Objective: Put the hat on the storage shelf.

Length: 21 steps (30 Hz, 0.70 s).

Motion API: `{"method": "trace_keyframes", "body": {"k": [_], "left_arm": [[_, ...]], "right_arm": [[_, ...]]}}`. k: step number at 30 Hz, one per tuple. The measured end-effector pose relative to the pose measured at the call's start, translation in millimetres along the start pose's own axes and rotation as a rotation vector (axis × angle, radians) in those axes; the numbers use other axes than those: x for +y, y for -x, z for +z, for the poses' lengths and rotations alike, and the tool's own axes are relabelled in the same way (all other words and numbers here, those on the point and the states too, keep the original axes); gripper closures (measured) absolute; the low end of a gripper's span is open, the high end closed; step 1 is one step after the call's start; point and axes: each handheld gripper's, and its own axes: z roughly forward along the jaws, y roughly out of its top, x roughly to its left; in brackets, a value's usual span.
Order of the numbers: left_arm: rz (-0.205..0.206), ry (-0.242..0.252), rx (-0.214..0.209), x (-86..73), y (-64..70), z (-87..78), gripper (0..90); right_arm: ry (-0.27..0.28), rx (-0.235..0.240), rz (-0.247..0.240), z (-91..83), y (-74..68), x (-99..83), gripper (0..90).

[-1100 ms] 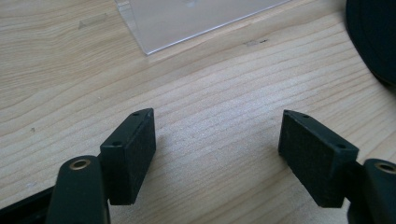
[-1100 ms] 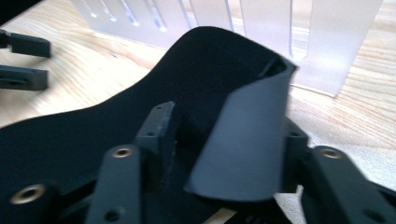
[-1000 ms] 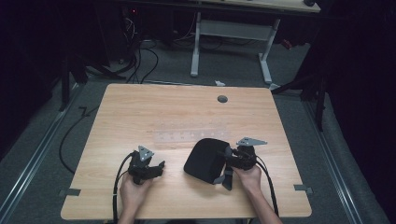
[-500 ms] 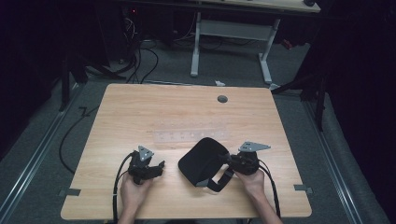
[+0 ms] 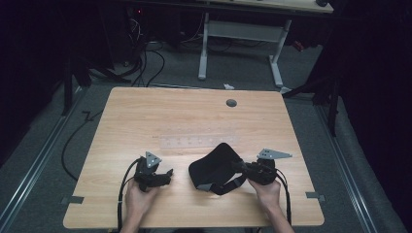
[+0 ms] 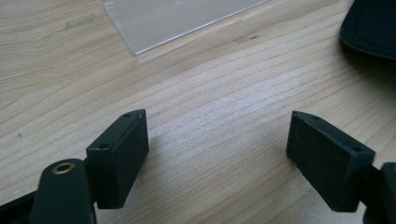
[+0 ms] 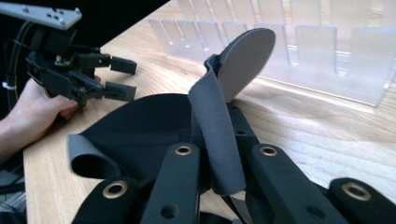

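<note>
On the near half of the light wooden worktop (image 5: 145, 121), a black fabric eye mask with a grey strap (image 5: 214, 167) lies between the two hands, just this side of a clear acrylic slotted rack (image 5: 199, 142). The right gripper (image 5: 241, 168) is clamped on the mask's grey strap (image 7: 217, 135), pinching the band between its jaws and lifting one padded end off the wood. The left gripper (image 5: 167, 174) rests to the left of the mask, jaws spread wide over bare wood, holding nothing. The grip looks narrow: only the thin band is caught, so a quick pull could let it slide out and drop the mask. Lifting further toward the far side could also swing the raised end against the rack and nudge it.
</note>
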Motion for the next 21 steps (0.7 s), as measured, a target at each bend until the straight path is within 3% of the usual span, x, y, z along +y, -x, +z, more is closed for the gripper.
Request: {"method": "trace_keyframes", "body": {"k": [5,8,12,18,21], "left_arm": [[0.005,-0.017,-0.002,1.9,0.2,0.0,23.7],[0.003,-0.029,-0.031,3.9,3.1,-2.6,24.3],[0.001,-0.006,-0.103,7.6,12.4,-15.3,24.1],[0.037,0.006,-0.223,12.4,32.9,-38.3,22.9],[0.021,-0.001,-0.284,13.8,40.9,-45.7,22.4]], "right_arm": [[0.021,-0.015,0.006,-10.3,-4.1,1.0,85.5],[0.040,-0.010,0.016,-15.9,-6.0,1.6,85.5],[0.052,-0.007,0.043,-21.6,-7.8,1.9,85.5],[0.066,-0.006,0.058,-26.3,-10.2,3.0,85.5],[0.073,0.001,0.062,-27.2,-11.0,3.2,85.5]]}}
